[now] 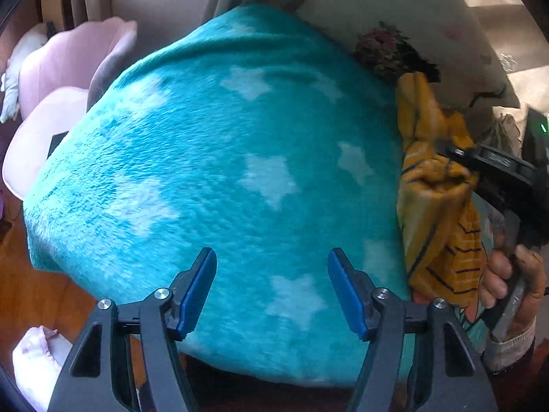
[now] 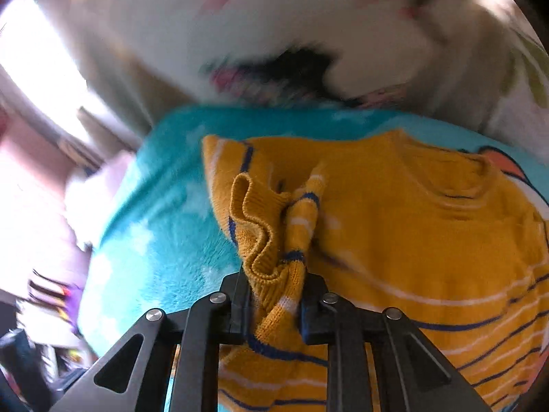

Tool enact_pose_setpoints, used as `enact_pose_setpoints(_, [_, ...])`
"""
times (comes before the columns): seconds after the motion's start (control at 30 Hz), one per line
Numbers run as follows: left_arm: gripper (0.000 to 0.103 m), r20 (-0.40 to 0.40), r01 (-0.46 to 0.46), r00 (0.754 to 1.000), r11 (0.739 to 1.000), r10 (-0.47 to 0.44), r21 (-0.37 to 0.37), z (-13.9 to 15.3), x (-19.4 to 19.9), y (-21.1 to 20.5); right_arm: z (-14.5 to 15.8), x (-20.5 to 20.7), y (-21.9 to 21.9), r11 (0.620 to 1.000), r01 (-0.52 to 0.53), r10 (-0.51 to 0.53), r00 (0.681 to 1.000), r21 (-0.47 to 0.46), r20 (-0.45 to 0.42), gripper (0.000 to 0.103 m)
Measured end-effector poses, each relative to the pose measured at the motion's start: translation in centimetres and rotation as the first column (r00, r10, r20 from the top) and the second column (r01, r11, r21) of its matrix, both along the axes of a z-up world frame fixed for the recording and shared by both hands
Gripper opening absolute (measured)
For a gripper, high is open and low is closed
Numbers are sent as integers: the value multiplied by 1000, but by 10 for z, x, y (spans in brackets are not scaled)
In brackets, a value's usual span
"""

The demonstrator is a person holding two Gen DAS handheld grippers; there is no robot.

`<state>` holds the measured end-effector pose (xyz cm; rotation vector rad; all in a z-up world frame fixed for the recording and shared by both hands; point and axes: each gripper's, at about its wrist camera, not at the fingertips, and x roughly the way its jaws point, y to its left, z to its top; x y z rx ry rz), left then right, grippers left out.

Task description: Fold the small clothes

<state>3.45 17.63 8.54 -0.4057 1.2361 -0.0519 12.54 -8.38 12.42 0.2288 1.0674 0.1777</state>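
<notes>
The right gripper [image 2: 274, 295] is clamping a bunched fold of the mustard-yellow knitted sweater [image 2: 429, 240], its black fingers [image 2: 240, 295] pressing in on the cloth from both sides so that a ribbed edge is ruffling up between and above them. The sweater, striped in navy and white, is lying spread over the teal fleece blanket [image 1: 223, 171], with the pinched part lifting off the rest of the garment; most of its body is stretching away to the right in the right wrist view. From the left wrist view the same sweater is showing at the right edge of the blanket as a gathered, hanging bundle, with the right gripper reaching into it and a person's hand [image 1: 514, 281] wrapping around the handle below. The left gripper [image 1: 272, 292] is hovering over the middle of the blanket with its blue-padded fingers [image 1: 197, 292] standing wide apart and nothing between them; it is well apart from the sweater. The blanket, patterned with pale stars, is draping over a rounded shape, and I cannot tell what is under it. Beyond it a white cushion with a dark floral print [image 1: 387, 51] is resting behind the sweater, pale pink chairs [image 1: 68, 65] are standing to the left, and a wooden floor [image 1: 34, 292] is showing below.
</notes>
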Motion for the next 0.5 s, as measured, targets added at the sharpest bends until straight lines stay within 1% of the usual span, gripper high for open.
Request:
enact_pose_setpoints(0.1, [66,8,0,1000,999,-1,35,10,-5,-24,22,-20,-67,995,72,-75,996,64,51,21])
enact_pose_setpoints(0.2, [66,-4,4,1000,998,-3,57,12,-10,-51,26,-37,-138,985,148,-154,986,93,59,21])
enact_pose_setpoints(0.23, [66,-10,6,1000,998,-5,60,12,-13,-59,22,-43,-166,978,183,-189,981,96,53,21])
enact_pose_setpoints(0.27, [66,-15,13,1000,998,-12,62,11,-17,-67,20,-48,-180,974,205,-211,976,98,47,21])
enact_pose_setpoints(0.3, [66,-18,21,1000,998,-20,65,11,-18,-75,13,-54,-205,964,240,-245,969,110,30,21])
enact_pose_setpoints(0.37, [66,-21,47,999,996,-46,75,10,-21,-95,-3,-67,-244,943,292,-295,956,160,-11,21])
enact_pose_setpoints(0.43, [66,-23,70,997,994,-68,80,10,-22,-112,-22,-76,-272,925,318,-316,948,209,-45,21])
enact_pose_setpoints(0.5, [66,-23,100,995,991,-99,87,10,-25,-131,-35,-86,-282,919,316,-311,948,235,-60,21])
